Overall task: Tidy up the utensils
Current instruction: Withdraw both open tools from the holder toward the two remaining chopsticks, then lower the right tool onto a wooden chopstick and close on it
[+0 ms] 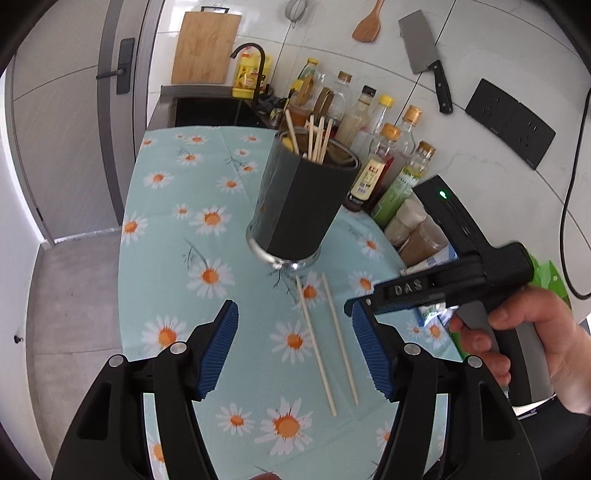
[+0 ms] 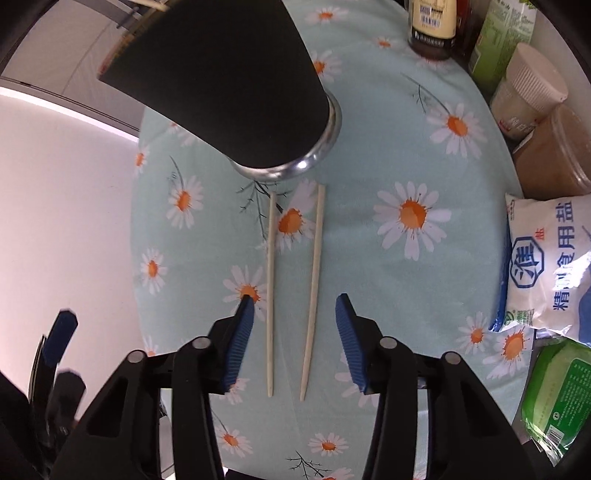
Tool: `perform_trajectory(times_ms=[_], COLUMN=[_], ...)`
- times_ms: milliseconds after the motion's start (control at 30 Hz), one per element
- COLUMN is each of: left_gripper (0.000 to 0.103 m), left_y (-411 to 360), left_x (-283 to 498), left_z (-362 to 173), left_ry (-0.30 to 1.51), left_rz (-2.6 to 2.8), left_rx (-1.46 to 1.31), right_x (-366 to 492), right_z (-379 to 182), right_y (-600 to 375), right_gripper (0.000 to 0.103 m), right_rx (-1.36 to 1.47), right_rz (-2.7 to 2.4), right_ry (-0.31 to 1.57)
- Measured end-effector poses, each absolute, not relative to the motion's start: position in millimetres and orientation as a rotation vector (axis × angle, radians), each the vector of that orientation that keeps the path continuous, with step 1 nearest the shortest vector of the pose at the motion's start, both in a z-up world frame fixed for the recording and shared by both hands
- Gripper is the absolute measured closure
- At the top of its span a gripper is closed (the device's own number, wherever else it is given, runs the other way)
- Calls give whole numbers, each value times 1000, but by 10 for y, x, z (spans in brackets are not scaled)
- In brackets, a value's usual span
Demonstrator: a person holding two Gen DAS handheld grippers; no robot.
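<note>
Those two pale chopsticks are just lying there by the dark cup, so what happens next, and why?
Probably the right gripper lowers a little and closes: its open jaws already straddle both pale wooden chopsticks lying on the daisy-print tablecloth, touching neither, just short of the dark cylindrical utensil holder.

A daisy-print cloth (image 1: 177,236) covered the table. Along its right edge stood a row of bottles (image 1: 373,173), with two jars (image 2: 532,92) nearer. A salt bag (image 2: 546,266) and a green packet (image 2: 557,395) lay nearest on the right. On the far wall hung a cutting board (image 1: 205,48), a strainer (image 1: 297,11), a wooden spatula (image 1: 367,26) and a cleaver (image 1: 424,55), with dark sockets (image 1: 509,122) to the right. A black faucet (image 1: 255,62) rose over the far sink (image 1: 207,110).
</note>
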State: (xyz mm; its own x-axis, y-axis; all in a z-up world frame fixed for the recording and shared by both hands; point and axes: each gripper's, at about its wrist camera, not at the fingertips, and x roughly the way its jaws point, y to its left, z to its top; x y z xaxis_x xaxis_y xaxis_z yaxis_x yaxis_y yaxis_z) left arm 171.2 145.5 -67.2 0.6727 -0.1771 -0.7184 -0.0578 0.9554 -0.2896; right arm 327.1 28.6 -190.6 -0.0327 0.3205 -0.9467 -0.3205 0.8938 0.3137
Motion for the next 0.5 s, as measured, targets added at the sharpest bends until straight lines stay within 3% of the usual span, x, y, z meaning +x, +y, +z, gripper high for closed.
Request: perform_trajectory(times_ms=[300, 500], left_gripper=[40, 40], left_y=[1519, 1580], left_x=[1508, 1405], left_z=[-987, -1178], left_ry=[884, 912], left_rz=[-46, -43], left_rx=[-364, -410], right_x=[3426, 3493], right_z=[-2253, -2363], right_y=[465, 562], right_gripper=[79, 84], right_rx=[-84, -127], right_rz=[404, 352], right_ry=[1593, 1597])
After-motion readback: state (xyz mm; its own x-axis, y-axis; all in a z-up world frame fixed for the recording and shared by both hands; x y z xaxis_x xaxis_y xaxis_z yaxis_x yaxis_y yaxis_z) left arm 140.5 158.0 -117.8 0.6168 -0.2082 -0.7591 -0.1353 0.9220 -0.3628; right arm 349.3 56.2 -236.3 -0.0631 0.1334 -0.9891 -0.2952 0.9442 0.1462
